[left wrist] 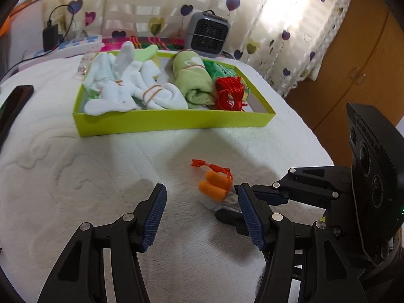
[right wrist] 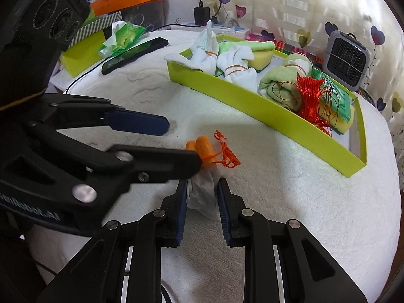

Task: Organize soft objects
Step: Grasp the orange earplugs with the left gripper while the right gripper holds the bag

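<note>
Orange earplugs [right wrist: 195,143] beside right gripper [right wrist: 202,197]

Orange earplugs [left wrist: 211,186]; lime-green tray [left wrist: 176,123]; white socks [left wrist: 131,88].

Both fisheye cameras sit low and close over the white surface [left wrist: 101,176]. The left view faces the green tray [left wrist: 174,123] head-on; the right view sees it obliquely. Both share the orange earplugs [left wrist: 213,185].
</note>
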### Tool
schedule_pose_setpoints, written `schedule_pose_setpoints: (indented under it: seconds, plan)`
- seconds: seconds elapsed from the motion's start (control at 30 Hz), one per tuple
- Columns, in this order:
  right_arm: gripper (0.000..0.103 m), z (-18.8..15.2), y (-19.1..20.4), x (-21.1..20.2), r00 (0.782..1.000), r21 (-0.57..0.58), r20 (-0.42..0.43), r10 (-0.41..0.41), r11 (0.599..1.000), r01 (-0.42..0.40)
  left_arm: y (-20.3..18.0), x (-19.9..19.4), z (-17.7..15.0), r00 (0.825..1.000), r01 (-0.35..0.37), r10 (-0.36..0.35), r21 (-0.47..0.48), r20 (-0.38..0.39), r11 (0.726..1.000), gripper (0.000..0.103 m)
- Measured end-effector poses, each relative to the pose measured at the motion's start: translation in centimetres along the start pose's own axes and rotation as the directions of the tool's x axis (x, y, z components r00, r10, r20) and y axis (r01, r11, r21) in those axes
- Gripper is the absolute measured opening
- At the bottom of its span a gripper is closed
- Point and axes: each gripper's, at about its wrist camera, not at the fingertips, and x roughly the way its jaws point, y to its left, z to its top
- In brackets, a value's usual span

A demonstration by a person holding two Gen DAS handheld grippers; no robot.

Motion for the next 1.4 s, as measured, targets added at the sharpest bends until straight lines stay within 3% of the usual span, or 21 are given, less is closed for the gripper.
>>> schedule_pose_setpoints:
  seconds: [0.53,0.97,1.4]
  plan:
    - [0.025,-0.7,-0.3,-0.3,0.999,0.005,0.019,0.039,0.999,-0.039,-0.6,1.6,0.5,0.999,-0.038,0.039,0.028,-0.028,0.999,0.058]
    - [0.025,-0.8,-0.2,-0.3,0.999,0.017,0.025,0.048,0.999,-0.048,-0.5,1.7,0.4,1.0,-0.008,0.009,0.018,-0.022,1.0,0.025]
    - [0.025,-1.0,-0.2,-0.6,0.999,0.018,0.027,0.025,1.0,-0.026,0.5,0.8,0.5,1.0,-0.025,0.026,-0.012,0.009,1.0,0.025]
